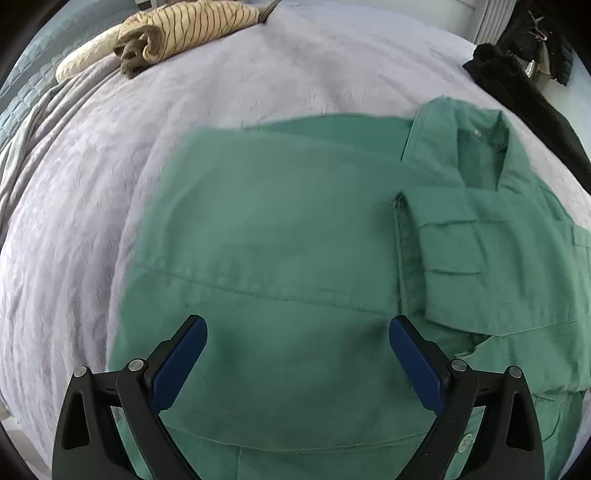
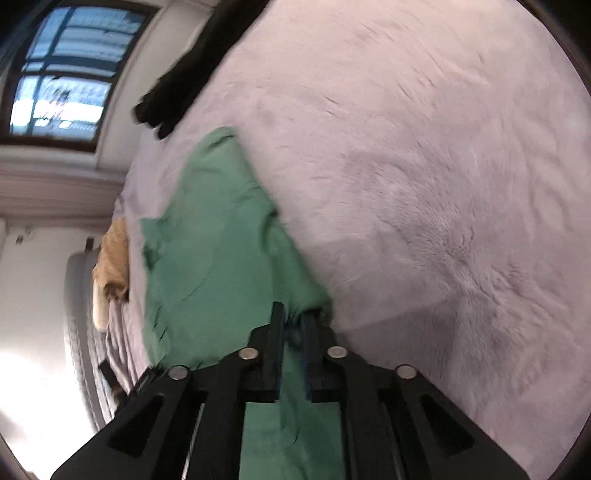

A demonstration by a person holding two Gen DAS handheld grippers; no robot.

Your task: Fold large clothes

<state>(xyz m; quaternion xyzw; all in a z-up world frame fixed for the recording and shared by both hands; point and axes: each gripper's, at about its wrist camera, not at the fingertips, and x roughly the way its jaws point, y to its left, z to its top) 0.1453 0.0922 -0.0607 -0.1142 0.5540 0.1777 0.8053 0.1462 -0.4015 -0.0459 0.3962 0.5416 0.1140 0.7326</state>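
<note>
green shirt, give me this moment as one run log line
left gripper: open above green shirt | right gripper: shut on shirt fabric | blanket: under shirt

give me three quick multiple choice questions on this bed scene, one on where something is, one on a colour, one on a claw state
1. Where does the striped garment lie?
A. at the far edge of the bed, away from the shirt
B. on top of the shirt
C. between the left claw's fingers

2. What colour is the collared shirt?
A. red
B. green
C. white

3. How is the right claw?
A. wide open over bare blanket
B. out of view
C. closed on green fabric

Answers:
1 A, it sits far off on the grey blanket, clear of the shirt.
2 B, the whole shirt is green.
3 C, its fingers pinch a bunched fold of the shirt, while the left claw hangs open above it.
</note>
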